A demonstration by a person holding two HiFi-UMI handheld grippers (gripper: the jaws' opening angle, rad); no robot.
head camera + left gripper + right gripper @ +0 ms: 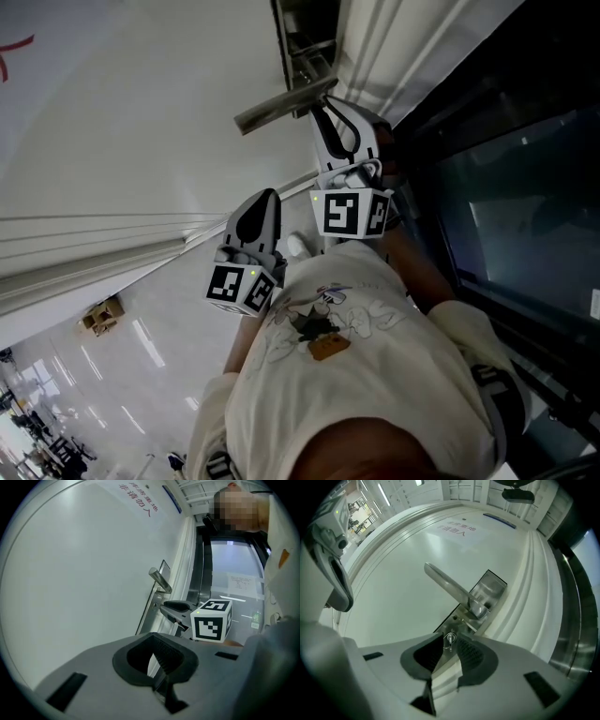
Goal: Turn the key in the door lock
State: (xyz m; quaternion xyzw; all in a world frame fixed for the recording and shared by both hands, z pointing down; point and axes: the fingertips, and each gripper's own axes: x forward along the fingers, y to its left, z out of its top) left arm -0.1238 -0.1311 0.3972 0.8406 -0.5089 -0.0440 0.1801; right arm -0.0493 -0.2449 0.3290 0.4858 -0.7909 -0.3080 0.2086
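The right gripper (pixel 449 645) points level at the door (pixel 393 583). Its jaws are apart, and the key (pixel 449 640) under the handle (pixel 447 588) sits between them, not pinched. The left gripper (pixel 153 660) is further back, its jaws pressed together and empty.

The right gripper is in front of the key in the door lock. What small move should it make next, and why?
Probably close the right gripper on the key, perhaps after easing slightly forward. Its jaws stand apart with the key's head between the tips, unpressed, just below the door handle.
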